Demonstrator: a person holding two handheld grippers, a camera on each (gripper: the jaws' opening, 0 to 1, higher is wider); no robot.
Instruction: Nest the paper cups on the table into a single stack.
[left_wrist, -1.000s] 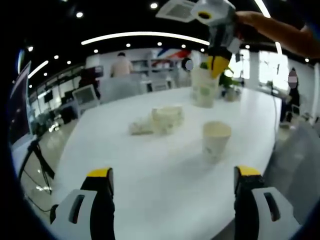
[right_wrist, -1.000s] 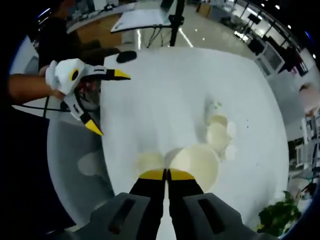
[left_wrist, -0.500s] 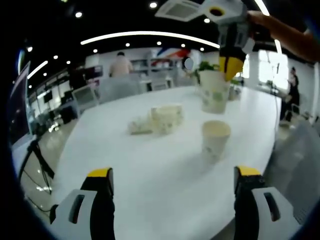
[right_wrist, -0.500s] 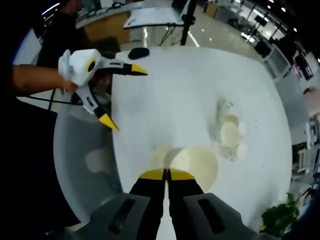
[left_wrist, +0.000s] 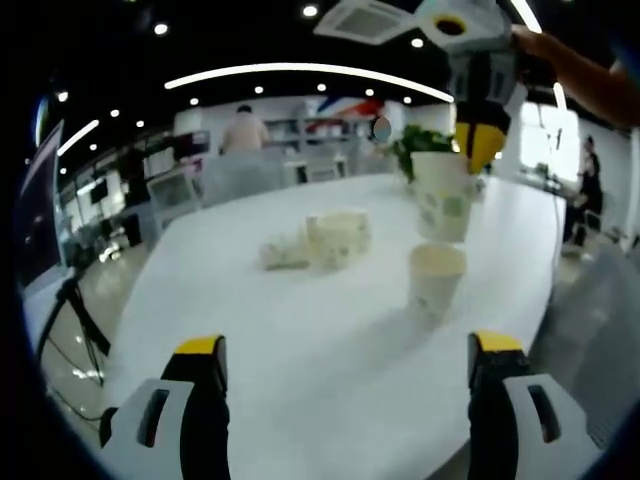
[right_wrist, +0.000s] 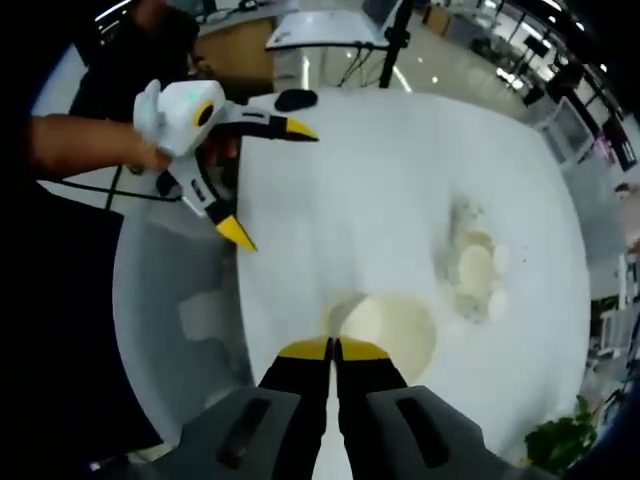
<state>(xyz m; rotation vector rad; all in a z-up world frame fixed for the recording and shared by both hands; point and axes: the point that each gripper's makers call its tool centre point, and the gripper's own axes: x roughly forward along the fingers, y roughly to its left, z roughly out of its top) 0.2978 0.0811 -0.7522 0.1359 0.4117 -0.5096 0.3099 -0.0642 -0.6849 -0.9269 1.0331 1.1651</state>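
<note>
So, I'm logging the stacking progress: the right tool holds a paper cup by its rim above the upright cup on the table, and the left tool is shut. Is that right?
Not quite: the left tool is open, its jaws spread wide with nothing between them, as the right gripper view shows. The rest stands: the right tool holds a paper cup by its rim above the upright cup on the table.

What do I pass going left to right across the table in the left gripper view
Crumpled cup lying on its side → cup cluster beside it → upright paper cup, with the held cup just above it in the right gripper.
</note>
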